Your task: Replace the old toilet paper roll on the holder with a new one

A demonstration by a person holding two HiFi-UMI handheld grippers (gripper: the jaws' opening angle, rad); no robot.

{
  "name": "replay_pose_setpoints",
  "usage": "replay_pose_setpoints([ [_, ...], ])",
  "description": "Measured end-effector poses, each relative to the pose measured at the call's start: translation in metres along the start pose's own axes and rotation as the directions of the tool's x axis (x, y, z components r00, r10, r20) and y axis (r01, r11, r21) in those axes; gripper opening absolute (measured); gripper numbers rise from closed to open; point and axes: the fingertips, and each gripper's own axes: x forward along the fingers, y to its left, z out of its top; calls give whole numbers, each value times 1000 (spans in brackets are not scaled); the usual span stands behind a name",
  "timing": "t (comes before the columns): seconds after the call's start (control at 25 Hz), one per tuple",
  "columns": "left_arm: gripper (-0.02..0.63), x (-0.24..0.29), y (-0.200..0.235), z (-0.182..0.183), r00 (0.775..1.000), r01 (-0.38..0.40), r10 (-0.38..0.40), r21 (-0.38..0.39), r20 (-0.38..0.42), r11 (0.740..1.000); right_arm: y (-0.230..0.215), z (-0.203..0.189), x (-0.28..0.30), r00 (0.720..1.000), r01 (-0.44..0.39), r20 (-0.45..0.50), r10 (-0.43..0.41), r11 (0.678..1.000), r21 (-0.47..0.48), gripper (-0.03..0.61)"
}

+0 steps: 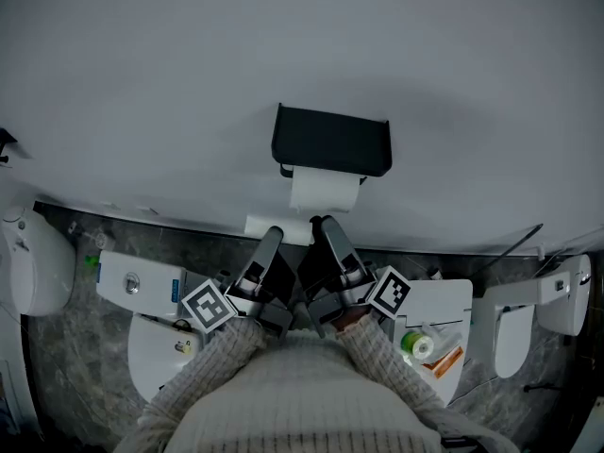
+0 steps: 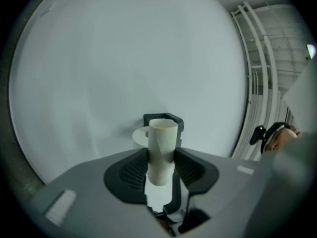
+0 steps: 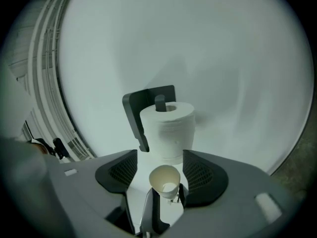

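A black holder [image 1: 330, 140] is fixed to the pale wall, with a full white toilet paper roll [image 1: 326, 189] hanging on its peg just below. In the right gripper view the roll [image 3: 168, 128] stands right ahead of my right gripper [image 3: 161, 165]. Its jaws are apart and the pads do not press on the roll. My left gripper [image 2: 161, 157] is shut on an empty cardboard tube [image 2: 161, 150], held upright between its pads. In the head view the tube [image 1: 274, 227] lies crosswise under the roll, at the left gripper [image 1: 272, 238], beside the right gripper [image 1: 323, 225]. The tube's open end [image 3: 165, 180] shows low between the right jaws.
Below the wall lies grey marbled floor. A white toilet [image 1: 38, 262] stands at far left, a cistern [image 1: 142, 286] beside it, another toilet [image 1: 514, 333] at right. A green item [image 1: 415, 344] lies on a white surface [image 1: 448, 300]. White rails [image 2: 257, 73] run up the side wall.
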Motion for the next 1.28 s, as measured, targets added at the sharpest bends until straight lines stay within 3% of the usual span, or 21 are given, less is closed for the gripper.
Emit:
replay_pose_setpoints([
  [0.08, 156, 3, 0, -5, 1000, 8, -8, -2, -13, 1000, 5, 1, -8, 1000, -9, -2, 9, 1000, -25, 210],
  [0.2, 156, 6, 1, -13, 1000, 13, -14, -20, -22, 1000, 13, 5, -20, 1000, -19, -2, 19, 997, -76, 134],
  [0.48, 156, 8, 1, -25, 1000, 13, -13, -21, -8, 1000, 29, 15, -45, 998, -49, 17, 52, 988, -149, 17],
  [0.96, 156, 6, 6, -32, 1000, 1, -1, -31, -12, 1000, 30, 9, -48, 998, -60, -15, 59, 987, -151, 2],
  [1.28, 156, 0, 5, -40, 999, -18, 17, -29, -27, 999, 35, 1, -51, 997, -62, -48, 53, 976, -211, 0],
])
